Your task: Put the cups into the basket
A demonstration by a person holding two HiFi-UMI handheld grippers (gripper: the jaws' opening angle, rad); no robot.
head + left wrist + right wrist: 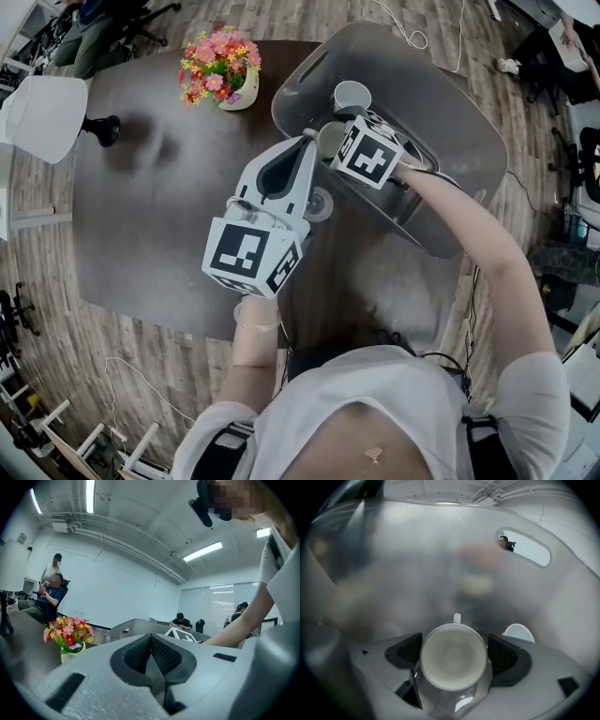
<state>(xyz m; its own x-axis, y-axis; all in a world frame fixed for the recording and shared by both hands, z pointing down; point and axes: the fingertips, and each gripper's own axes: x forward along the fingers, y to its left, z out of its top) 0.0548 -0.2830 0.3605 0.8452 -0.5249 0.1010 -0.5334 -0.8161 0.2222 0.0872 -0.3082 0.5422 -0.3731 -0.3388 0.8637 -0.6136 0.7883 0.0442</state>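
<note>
A grey plastic basket (457, 141) stands at the dark table's far right. My right gripper (330, 141) reaches inside it, shut on a pale cup (453, 656) whose mouth faces the camera in the right gripper view; that cup (330, 139) shows just left of the marker cube. Another white cup (352, 96) sits in the basket beyond it, and its rim (518, 632) shows to the right of my jaws. My left gripper (307, 142) hovers over the table beside the basket's near-left wall, shut with nothing in it (151, 638).
A pot of flowers (222, 68) stands left of the basket on the table (159, 216). A white lamp (44, 114) is at the far left. A small round grey thing (321, 203) lies partly under my left gripper. Seated people (181, 620) are across the room.
</note>
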